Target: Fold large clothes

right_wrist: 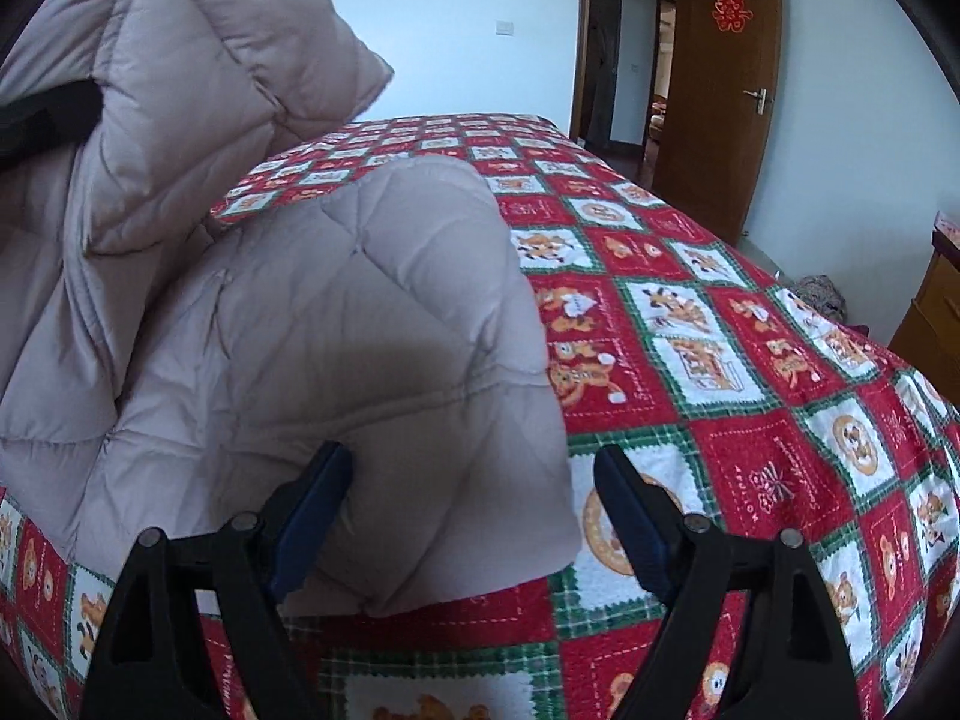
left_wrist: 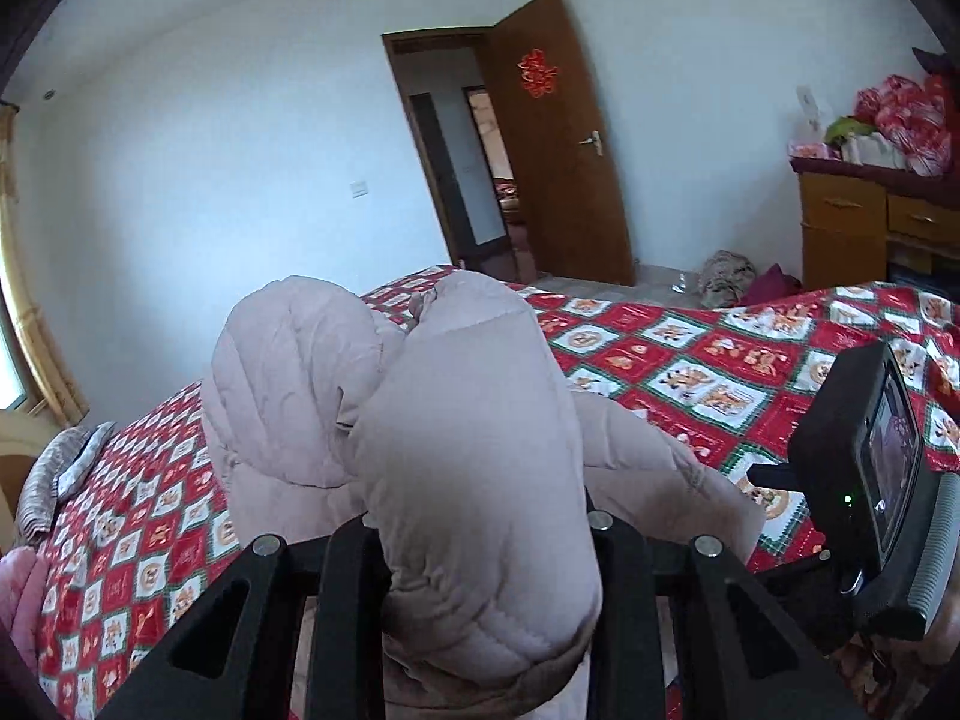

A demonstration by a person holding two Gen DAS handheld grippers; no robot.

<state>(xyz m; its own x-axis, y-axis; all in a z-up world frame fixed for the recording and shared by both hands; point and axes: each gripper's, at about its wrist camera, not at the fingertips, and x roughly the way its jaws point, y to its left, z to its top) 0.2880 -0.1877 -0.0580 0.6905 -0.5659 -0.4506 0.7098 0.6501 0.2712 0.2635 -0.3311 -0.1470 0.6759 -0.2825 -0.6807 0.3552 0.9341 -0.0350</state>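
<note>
A pale pink quilted puffer coat (left_wrist: 468, 420) rises in a bunched fold over the bed. My left gripper (left_wrist: 480, 540) is shut on a thick puffed part of it, and the fabric bulges up between the black fingers. In the right wrist view the coat (right_wrist: 336, 324) lies in a heap at the left, one flap lifted high. My right gripper (right_wrist: 474, 486) stands open with blue pads, low over the coat's near corner, which reaches in between the fingers without being pressed. The left gripper's black finger (right_wrist: 48, 114) shows in the lifted fold.
The bed (right_wrist: 750, 372) has a red, green and white patchwork cover. An open wooden door (left_wrist: 558, 144) is behind it. A wooden dresser (left_wrist: 852, 228) with red bags stands at the right, a striped pillow (left_wrist: 54, 474) at the left. The right gripper's body (left_wrist: 870, 480) is close by.
</note>
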